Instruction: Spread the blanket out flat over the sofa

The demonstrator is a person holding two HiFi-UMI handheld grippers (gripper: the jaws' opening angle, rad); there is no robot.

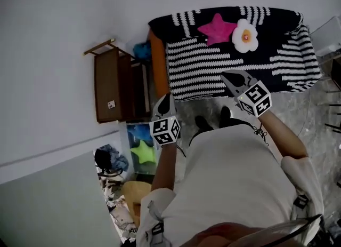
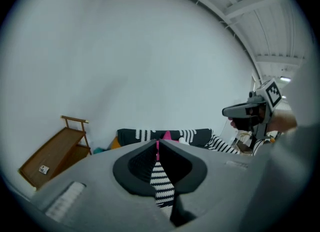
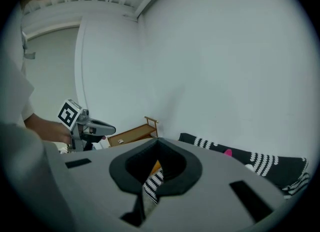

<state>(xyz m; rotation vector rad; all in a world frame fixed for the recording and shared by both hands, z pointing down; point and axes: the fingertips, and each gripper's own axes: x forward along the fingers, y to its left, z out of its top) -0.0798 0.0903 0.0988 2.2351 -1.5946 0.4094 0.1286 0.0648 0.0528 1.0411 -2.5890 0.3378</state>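
**Both hand-held grippers clamped on the blanket's front edge, blanket draped over the sofa**

We had the left hand-held gripper [image 1: 165, 98] pinched shut on the striped blanket [image 1: 213, 64] near its front-left corner. The right hand-held gripper [image 1: 226, 76] was pinched shut further along the same edge. The two holds were well apart, probably so we could tension the hem and pull it flat. The star cushion [image 1: 217, 29] and flower cushion [image 1: 245, 35] sat on top by the back and would likely resist smoothing. The head view gave the layout and the sofa [image 1: 157, 64] arm left bare, but not the bite. Each gripper view showed a strip of stripes caught between closed jaws.
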